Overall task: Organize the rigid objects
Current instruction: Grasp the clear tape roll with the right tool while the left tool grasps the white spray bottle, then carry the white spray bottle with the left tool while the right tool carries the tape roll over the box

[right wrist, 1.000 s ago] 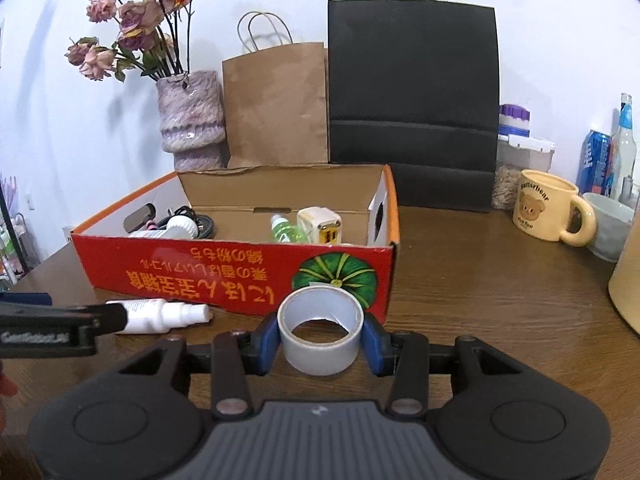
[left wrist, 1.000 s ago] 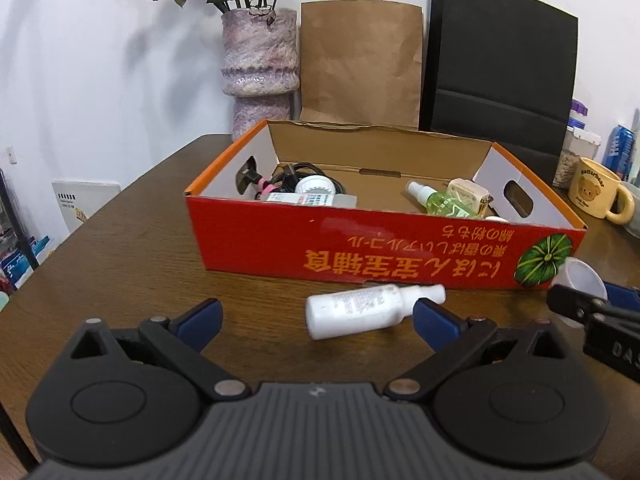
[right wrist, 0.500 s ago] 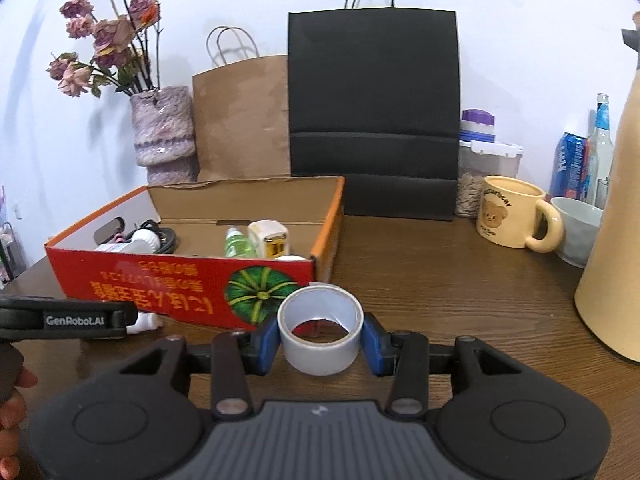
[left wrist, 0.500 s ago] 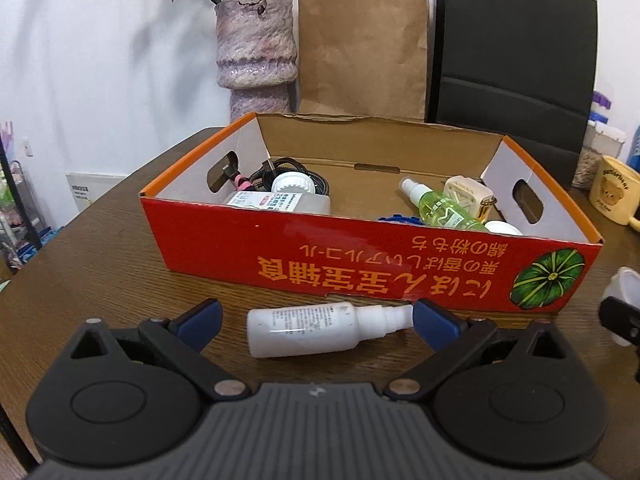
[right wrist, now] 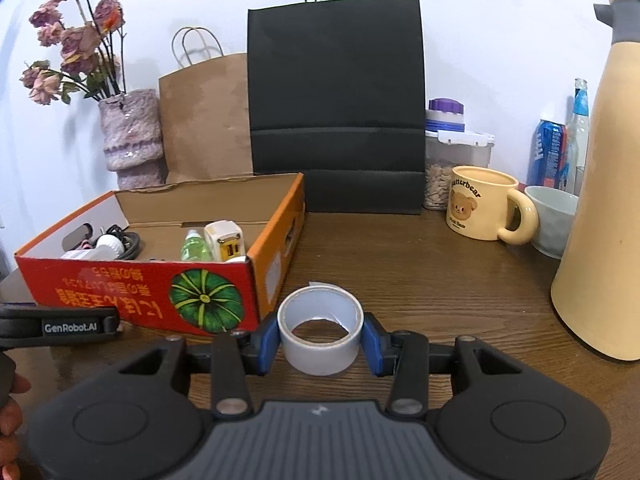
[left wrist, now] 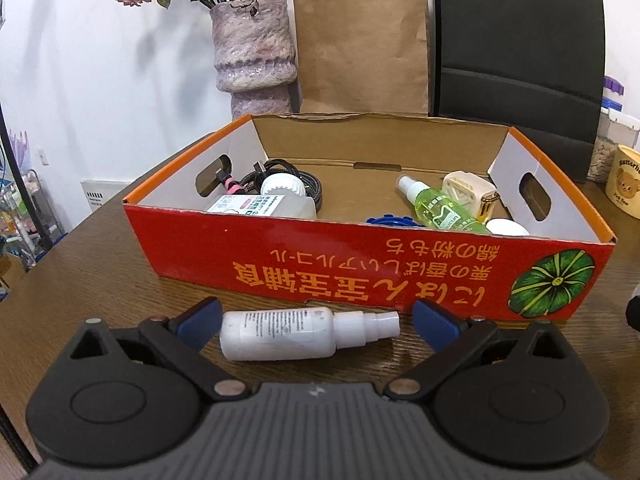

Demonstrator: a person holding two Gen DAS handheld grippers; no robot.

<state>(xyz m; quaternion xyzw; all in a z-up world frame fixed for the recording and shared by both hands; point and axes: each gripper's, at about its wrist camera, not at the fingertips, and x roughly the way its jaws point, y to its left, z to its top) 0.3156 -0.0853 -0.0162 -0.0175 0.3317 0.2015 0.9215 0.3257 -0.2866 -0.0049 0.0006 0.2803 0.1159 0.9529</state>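
Observation:
A white spray bottle [left wrist: 296,332] lies on its side on the wooden table, in front of the red cardboard box [left wrist: 360,264]. My left gripper [left wrist: 316,320] is open, its blue pads on either side of the bottle without touching it. My right gripper [right wrist: 320,338] is shut on a roll of grey tape [right wrist: 320,332], just right of the box's front corner [right wrist: 252,292]. The box holds a green spray bottle [left wrist: 436,208], a white charger [left wrist: 468,192], cables and other small items.
A vase of dried flowers [left wrist: 256,44], a brown paper bag [left wrist: 360,40] and a black bag [right wrist: 336,104] stand behind the box. A bear mug [right wrist: 480,204], a bowl, a food jar, cans and a tall beige jug [right wrist: 604,216] stand at the right.
The left gripper has shifted left, so the white bottle now lies centred between its pads. The right gripper, still holding the tape, has moved right and away from the box.

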